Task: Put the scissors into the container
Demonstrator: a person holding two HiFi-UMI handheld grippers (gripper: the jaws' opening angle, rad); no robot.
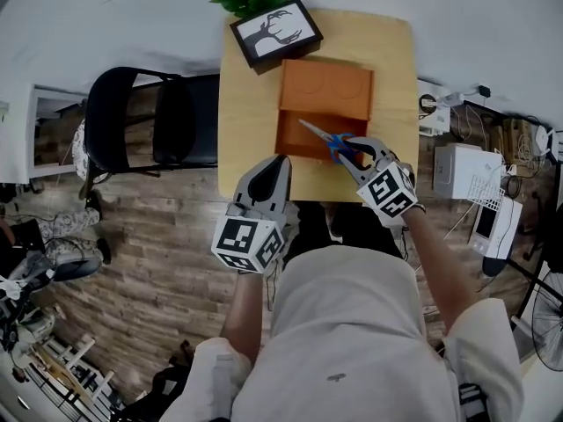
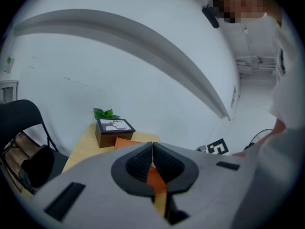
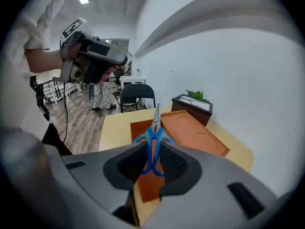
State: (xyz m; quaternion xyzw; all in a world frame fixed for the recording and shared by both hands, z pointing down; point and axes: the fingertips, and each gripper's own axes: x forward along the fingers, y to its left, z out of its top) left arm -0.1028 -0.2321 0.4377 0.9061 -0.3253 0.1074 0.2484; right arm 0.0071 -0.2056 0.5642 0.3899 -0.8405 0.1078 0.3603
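Note:
Blue-handled scissors (image 1: 332,140) hang over the open orange container (image 1: 300,140), blades pointing left and away. My right gripper (image 1: 352,155) is shut on the scissors' handles; in the right gripper view the scissors (image 3: 153,136) stick out between the pads with the container (image 3: 143,166) below. The container's lid (image 1: 327,89) lies flat just behind the container. My left gripper (image 1: 276,167) is shut with nothing in it and hovers at the table's front edge, left of the container. In the left gripper view the pads (image 2: 152,162) meet, with orange showing below them.
The small wooden table (image 1: 250,130) also carries a dark framed deer picture (image 1: 276,32) with a green plant (image 1: 252,0) behind it at the back. A black chair (image 1: 149,121) stands left of the table. White devices and cables (image 1: 479,187) lie on the floor at the right.

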